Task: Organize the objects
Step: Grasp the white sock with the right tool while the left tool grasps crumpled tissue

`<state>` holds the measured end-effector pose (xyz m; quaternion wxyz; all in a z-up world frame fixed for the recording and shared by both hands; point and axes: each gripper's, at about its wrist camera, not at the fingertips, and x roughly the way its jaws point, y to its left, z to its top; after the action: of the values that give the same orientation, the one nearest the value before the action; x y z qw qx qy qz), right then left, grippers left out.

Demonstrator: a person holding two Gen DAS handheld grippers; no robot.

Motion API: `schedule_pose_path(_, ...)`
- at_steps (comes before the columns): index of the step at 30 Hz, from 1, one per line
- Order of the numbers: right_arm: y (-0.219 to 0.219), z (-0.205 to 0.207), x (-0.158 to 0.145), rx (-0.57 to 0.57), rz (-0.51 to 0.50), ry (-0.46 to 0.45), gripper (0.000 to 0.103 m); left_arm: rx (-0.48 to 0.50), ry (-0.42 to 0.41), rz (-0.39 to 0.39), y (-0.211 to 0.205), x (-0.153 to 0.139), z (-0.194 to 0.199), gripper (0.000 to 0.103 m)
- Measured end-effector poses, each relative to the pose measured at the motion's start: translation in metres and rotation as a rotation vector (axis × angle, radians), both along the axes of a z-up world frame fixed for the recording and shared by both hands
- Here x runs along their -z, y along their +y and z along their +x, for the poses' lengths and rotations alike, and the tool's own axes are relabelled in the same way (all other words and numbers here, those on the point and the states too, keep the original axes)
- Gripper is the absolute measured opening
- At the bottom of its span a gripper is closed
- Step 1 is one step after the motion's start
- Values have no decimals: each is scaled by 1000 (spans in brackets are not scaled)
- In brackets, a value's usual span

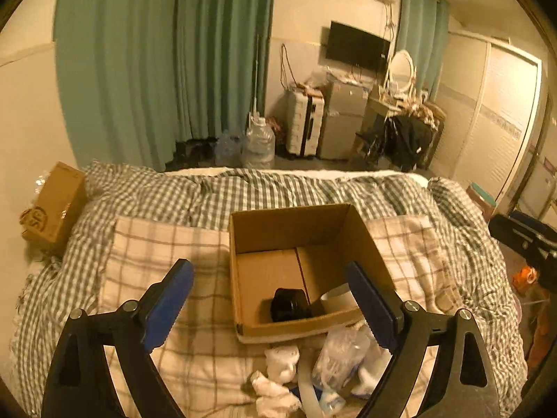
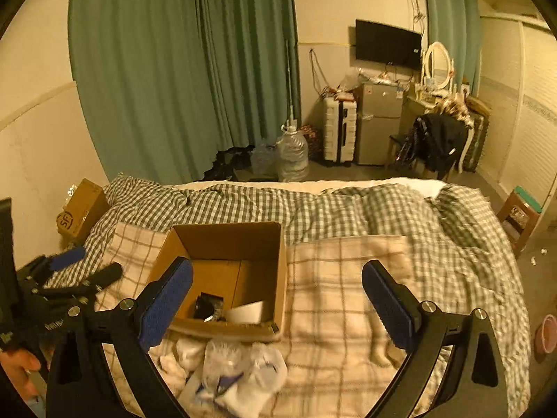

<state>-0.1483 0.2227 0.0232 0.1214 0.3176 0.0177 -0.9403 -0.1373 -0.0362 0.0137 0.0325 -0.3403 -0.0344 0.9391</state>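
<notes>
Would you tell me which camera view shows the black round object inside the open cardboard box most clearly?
The left wrist view: the black round object lies near the front wall of the cardboard box, sharp and unobstructed between the open fingers. In the right wrist view it is smaller, motion-blurred, and close beside that gripper's left finger.

Checked bed [image 1: 243,188], open cardboard box [image 1: 296,230], crumpled plastic bags [image 1: 341,355]

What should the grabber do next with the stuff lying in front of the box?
Probably lower the left hand-held gripper, which is open and empty, onto the crumpled clear plastic bag. It lies on the blanket just in front of the open cardboard box, which already holds a black object.
</notes>
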Motion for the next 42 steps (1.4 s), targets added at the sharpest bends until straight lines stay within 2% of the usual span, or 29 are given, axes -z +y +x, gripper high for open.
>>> schedule_pose_path(4, -1, 31, -6, 12, 37, 21, 98, -43, 25, 7, -7, -3, 31, 101)
schedule_pose_path(9, -5, 54, 8, 13, 47, 15, 98, -100, -11, 13, -17, 26, 49, 101)
schedule_pose_path(13, -10, 52, 44, 27, 80, -31, 98, -138, -81, 13, -19, 66, 46, 101)
schedule_pose_path(18, -13, 35, 101, 35, 91, -130, 98, -150, -176, -18, -16, 117, 40, 101)
schedule_pose_path(24, -17, 15, 166, 39, 127, -246, 97, -106, -327, -29, -2, 177, 29, 101)
schedule_pose_path(26, -17, 9, 187, 35, 116, -294, 92, -95, -382, -33, 2, 192, 25, 100)
schedule_pose_path(28, -16, 4, 203, 35, 110, -328, 84, -78, -432, -21, 4, 205, 22, 94)
schedule_pose_path(29, -16, 0, 211, 33, 103, -349, 82, -70, -456, -10, 4, 211, 20, 84)
schedule_pose_path(31, -14, -4, 221, 21, 73, -373, 80, -51, -484, 9, 5, 218, 19, 74)
schedule_pose_path(32, -14, -5, 224, 14, 63, -377, 78, -36, -500, 19, 6, 222, 18, 65)
schedule_pose_path(33, -15, -7, 225, 4, 56, -381, 74, -23, -510, 25, 8, 223, 18, 55)
schedule_pose_path(34, -15, -8, 228, -12, 47, -385, 68, -12, -515, 30, 10, 224, 18, 51)
schedule_pose_path(36, -16, -10, 233, -42, 30, -402, 58, 18, -516, 43, 14, 224, 20, 36)
schedule_pose_path(37, -16, -10, 233, -53, 23, -407, 54, 30, -513, 44, 16, 223, 22, 35)
schedule_pose_path(39, -18, -7, 231, -61, 30, -396, 50, 38, -505, 33, 19, 221, 25, 30)
schedule_pose_path(42, -20, -1, 224, -65, 47, -373, 45, 47, -492, 38, 21, 213, 32, 27)
